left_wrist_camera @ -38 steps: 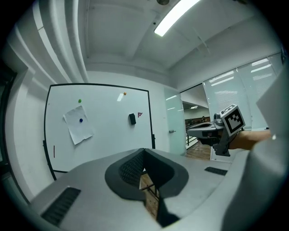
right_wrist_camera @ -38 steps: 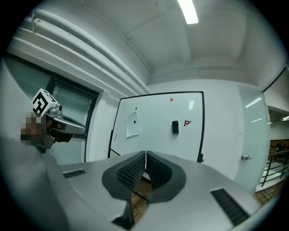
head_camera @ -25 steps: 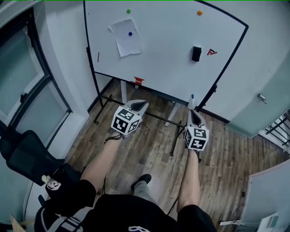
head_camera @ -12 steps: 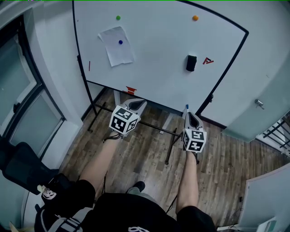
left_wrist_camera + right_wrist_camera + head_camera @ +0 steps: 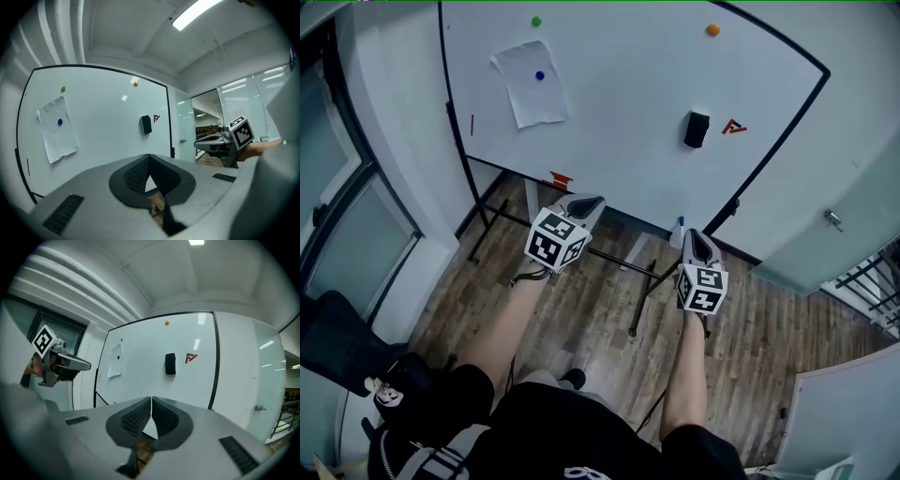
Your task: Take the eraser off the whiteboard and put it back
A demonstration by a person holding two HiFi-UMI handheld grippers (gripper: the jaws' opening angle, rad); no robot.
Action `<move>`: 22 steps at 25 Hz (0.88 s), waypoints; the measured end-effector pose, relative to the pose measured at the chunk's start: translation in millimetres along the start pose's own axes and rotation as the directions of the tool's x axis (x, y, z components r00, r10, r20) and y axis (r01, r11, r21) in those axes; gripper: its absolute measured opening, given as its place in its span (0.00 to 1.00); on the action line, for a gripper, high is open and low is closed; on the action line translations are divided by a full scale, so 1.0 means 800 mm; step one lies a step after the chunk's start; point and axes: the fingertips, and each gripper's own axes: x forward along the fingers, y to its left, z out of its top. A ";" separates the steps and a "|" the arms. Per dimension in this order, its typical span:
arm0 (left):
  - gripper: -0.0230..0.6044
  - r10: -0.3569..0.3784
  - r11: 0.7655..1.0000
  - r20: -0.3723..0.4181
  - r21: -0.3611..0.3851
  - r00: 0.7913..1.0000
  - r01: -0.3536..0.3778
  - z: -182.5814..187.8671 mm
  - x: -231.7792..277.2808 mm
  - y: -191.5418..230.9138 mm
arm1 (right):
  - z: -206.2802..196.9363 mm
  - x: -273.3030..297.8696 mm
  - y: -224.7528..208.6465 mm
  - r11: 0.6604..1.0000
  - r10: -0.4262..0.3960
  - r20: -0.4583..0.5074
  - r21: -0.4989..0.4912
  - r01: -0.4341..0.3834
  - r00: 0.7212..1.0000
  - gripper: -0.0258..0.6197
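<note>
Running off the top of the head view, the whiteboard [image 5: 628, 84] has its upper edge cut off. Left claw [image 5: 585, 201] and right claw [image 5: 693, 235], both pinched together on nothing, hang well short of it. The black eraser [image 5: 697, 129] sits on the board's right half, beside a red mark [image 5: 734, 126] too small to read.

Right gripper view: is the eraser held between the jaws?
No: the eraser hangs on the whiteboard beside a red mark, while the right gripper has its jaws together on nothing.

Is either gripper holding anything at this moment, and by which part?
Nothing is held: left gripper and right gripper jaws are together, empty; the eraser sits on the whiteboard.
</note>
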 end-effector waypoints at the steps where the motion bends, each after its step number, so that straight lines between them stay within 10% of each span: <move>1: 0.07 -0.003 1.000 0.002 0.001 1.000 0.003 0.001 0.003 0.001 | 0.000 0.004 -0.001 1.000 0.001 -0.001 -0.001 -0.001 1.000 0.08; 22: 0.07 -0.187 0.980 0.021 0.066 0.982 0.185 0.043 0.144 0.101 | 0.027 0.131 -0.035 0.989 -0.140 -0.018 0.045 0.141 0.990 0.08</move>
